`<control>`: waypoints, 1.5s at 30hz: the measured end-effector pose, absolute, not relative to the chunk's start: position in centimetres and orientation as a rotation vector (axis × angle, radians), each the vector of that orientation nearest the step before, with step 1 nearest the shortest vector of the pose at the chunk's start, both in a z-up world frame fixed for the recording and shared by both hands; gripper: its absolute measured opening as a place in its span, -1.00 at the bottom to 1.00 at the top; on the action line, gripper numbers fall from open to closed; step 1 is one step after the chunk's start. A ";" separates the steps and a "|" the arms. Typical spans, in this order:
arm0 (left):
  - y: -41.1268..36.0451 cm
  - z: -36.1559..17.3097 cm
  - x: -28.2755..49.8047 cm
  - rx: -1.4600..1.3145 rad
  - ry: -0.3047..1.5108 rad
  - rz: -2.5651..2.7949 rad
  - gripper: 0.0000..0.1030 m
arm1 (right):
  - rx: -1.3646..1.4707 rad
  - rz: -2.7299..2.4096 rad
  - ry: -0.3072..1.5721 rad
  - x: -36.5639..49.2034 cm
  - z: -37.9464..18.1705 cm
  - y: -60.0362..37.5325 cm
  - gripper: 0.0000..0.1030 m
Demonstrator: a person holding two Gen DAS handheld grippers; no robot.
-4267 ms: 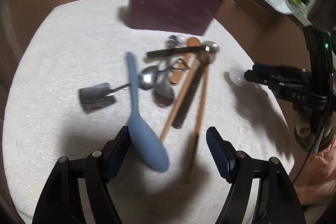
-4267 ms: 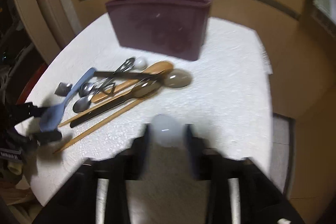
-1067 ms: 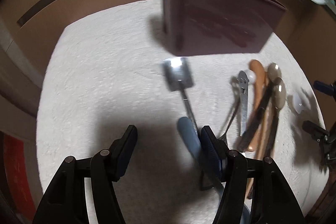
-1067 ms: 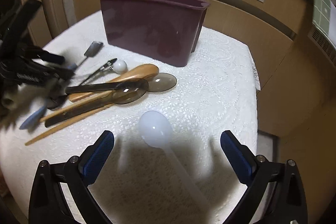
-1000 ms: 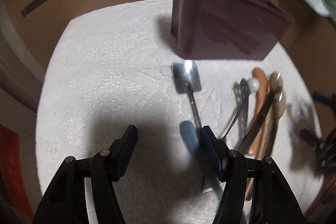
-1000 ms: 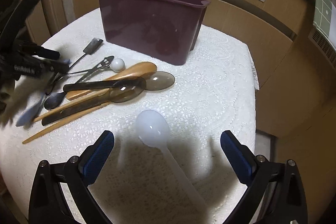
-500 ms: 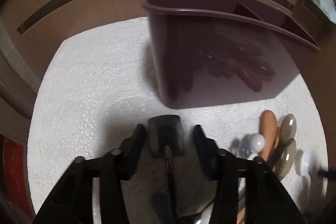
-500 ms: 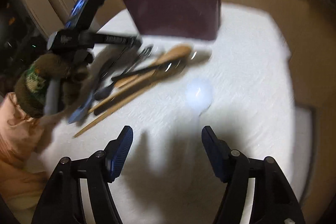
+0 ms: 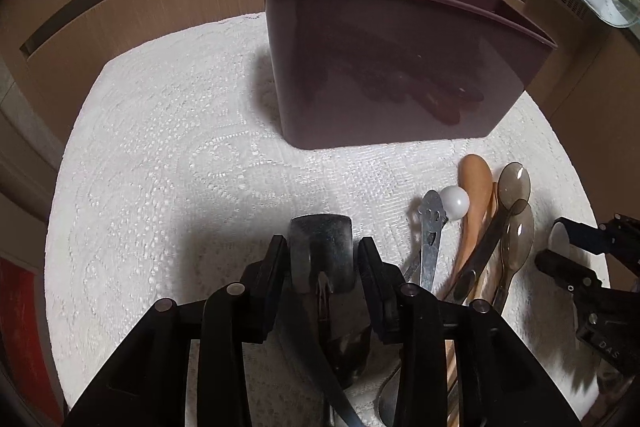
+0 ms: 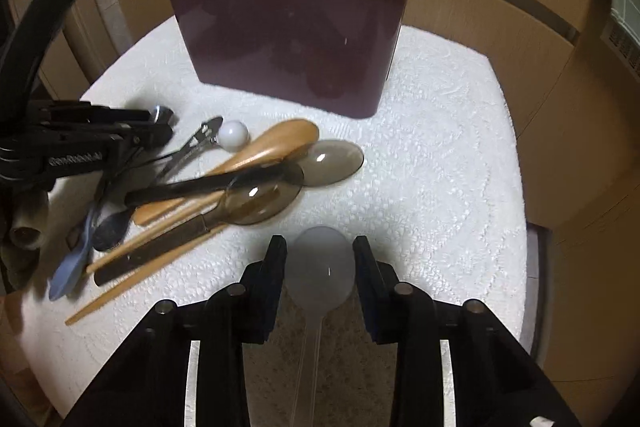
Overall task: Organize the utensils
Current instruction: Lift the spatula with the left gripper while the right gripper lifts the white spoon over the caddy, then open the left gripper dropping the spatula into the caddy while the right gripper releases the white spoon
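Observation:
My left gripper (image 9: 322,259) is shut on the square metal head of a small shovel-shaped spoon (image 9: 321,247), low over the white cloth. It shows from the side in the right wrist view (image 10: 154,127). My right gripper (image 10: 318,263) is shut on the bowl of a translucent white spoon (image 10: 320,267); its handle runs back between the fingers. A maroon utensil caddy (image 9: 392,67) stands behind, also in the right wrist view (image 10: 292,39). A pile of utensils lies between the grippers: a wooden spoon (image 10: 264,151), smoky plastic spoons (image 10: 328,163), a blue spoon (image 10: 74,263) and chopsticks (image 10: 132,287).
The round table carries a white lace cloth (image 9: 180,155). A white ball-ended utensil (image 9: 454,203) and a smiley-faced metal utensil (image 9: 431,227) lie beside the wooden spoon. Wood-panelled walls with vents stand close behind the table.
My left gripper let go of the blue spoon, moved left and closed on the small metal shovel spoon. My right gripper opened wide, then closed on the white spoon's bowl.

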State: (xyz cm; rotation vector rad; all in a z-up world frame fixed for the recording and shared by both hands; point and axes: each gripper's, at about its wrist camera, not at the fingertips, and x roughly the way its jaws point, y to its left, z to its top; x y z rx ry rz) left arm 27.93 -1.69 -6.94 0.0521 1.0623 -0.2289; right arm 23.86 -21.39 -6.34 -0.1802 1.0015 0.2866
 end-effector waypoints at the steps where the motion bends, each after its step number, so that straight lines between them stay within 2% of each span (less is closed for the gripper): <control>1: -2.0 -7.1 28.5 0.058 1.060 -0.225 -0.26 | -0.181 0.285 0.997 23.8 -6.2 -21.5 -0.39; 4: -2.3 -7.0 28.0 0.062 1.027 -0.211 -0.36 | -0.168 0.280 0.990 23.4 -5.9 -21.7 -0.39; 14: 0.4 -0.5 21.0 -0.085 0.780 -0.272 -0.36 | -0.081 0.267 0.833 21.9 -1.6 -23.0 -0.39; 23: 1.2 5.8 20.3 -0.121 0.630 -0.296 -0.36 | -0.012 0.295 0.722 21.9 3.1 -23.1 -0.40; 28: 0.9 13.5 22.6 -0.131 0.474 -0.374 -0.36 | -0.001 0.307 0.525 24.2 11.0 -23.2 -0.39; 29: 0.9 14.8 23.3 -0.129 0.437 -0.377 -0.36 | 0.020 0.304 0.424 26.1 14.6 -23.2 -0.39; 32: 0.7 16.8 25.7 -0.121 0.343 -0.357 -0.36 | 0.042 0.304 0.358 29.6 16.5 -22.6 -0.39; 38: 0.0 14.8 32.3 -0.154 0.375 -0.366 -0.36 | 0.041 0.274 0.353 35.1 15.0 -21.2 -0.39; 45: -0.9 9.8 37.0 -0.172 0.478 -0.391 -0.36 | -0.002 0.245 0.409 39.1 8.9 -19.5 -0.38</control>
